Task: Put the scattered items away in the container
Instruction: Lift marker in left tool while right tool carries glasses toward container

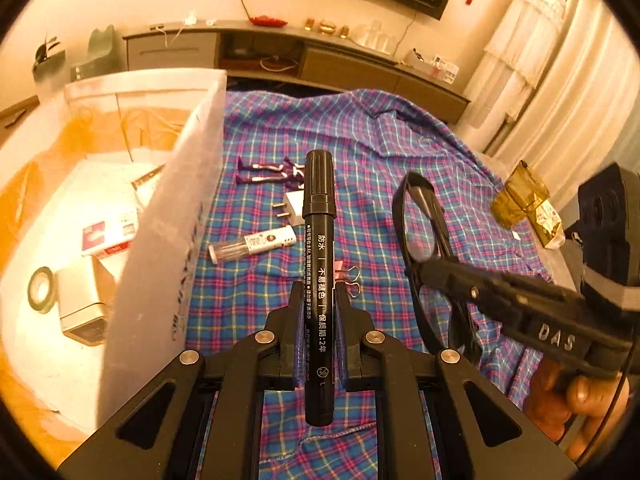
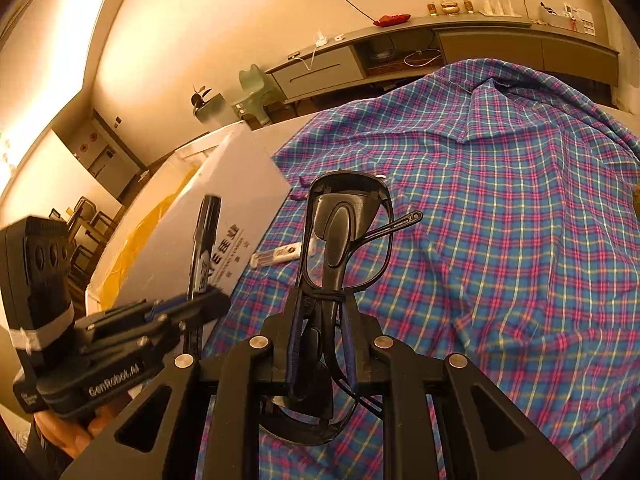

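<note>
A black marker (image 1: 319, 280), printed "2年", is clamped in the left gripper (image 1: 319, 292) above the plaid cloth (image 1: 400, 152), beside the white container's (image 1: 168, 208) wall. Folded glasses (image 2: 344, 236) are clamped in the right gripper (image 2: 322, 300), marked "DAS", over open cloth.

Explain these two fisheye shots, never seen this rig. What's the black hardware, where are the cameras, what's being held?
No robot here: a person holds a pair of handheld tongs in each hand, and each carries a camera looking forward along its fingers.

The left wrist view shows the left tongs shut on a black marker. The right wrist view shows the right tongs shut on folded black glasses. Each view also catches the other tool.

Below lies a plaid cloth with a white charger plug, a small tube, a purple figurine and a pink binder clip. The white storage box on the left already holds some small boxes.
</note>
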